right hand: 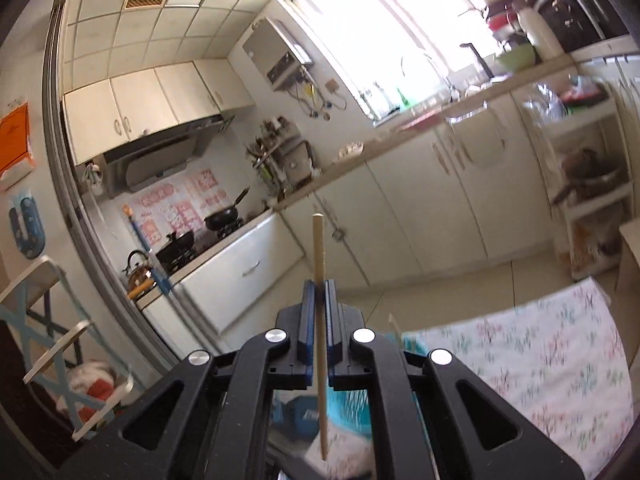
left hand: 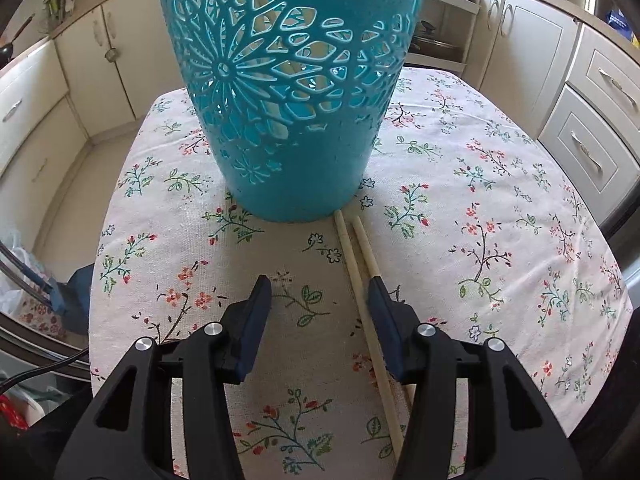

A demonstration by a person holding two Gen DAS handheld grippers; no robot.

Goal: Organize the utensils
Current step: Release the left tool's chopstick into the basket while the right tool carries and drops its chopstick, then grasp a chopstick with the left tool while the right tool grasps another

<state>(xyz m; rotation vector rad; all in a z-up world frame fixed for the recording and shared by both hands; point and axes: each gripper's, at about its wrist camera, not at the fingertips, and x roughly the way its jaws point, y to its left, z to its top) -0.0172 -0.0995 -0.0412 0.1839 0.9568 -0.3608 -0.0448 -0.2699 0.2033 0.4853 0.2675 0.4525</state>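
Note:
A tall teal cut-out basket stands on the floral tablecloth, with pale sticks showing through its holes. Two pale wooden chopsticks lie on the cloth just in front of the basket. My left gripper hovers open over them; one chopstick runs just inside its right finger, the other slips under that fingertip. My right gripper is raised high and shut on a single chopstick, which stands upright between the pads. Below it, the teal basket shows partly behind the gripper.
Cream kitchen cabinets surround the table on the far and right sides. A counter with a stove and pans runs along the wall, under a bright window. A folding stool stands at the left.

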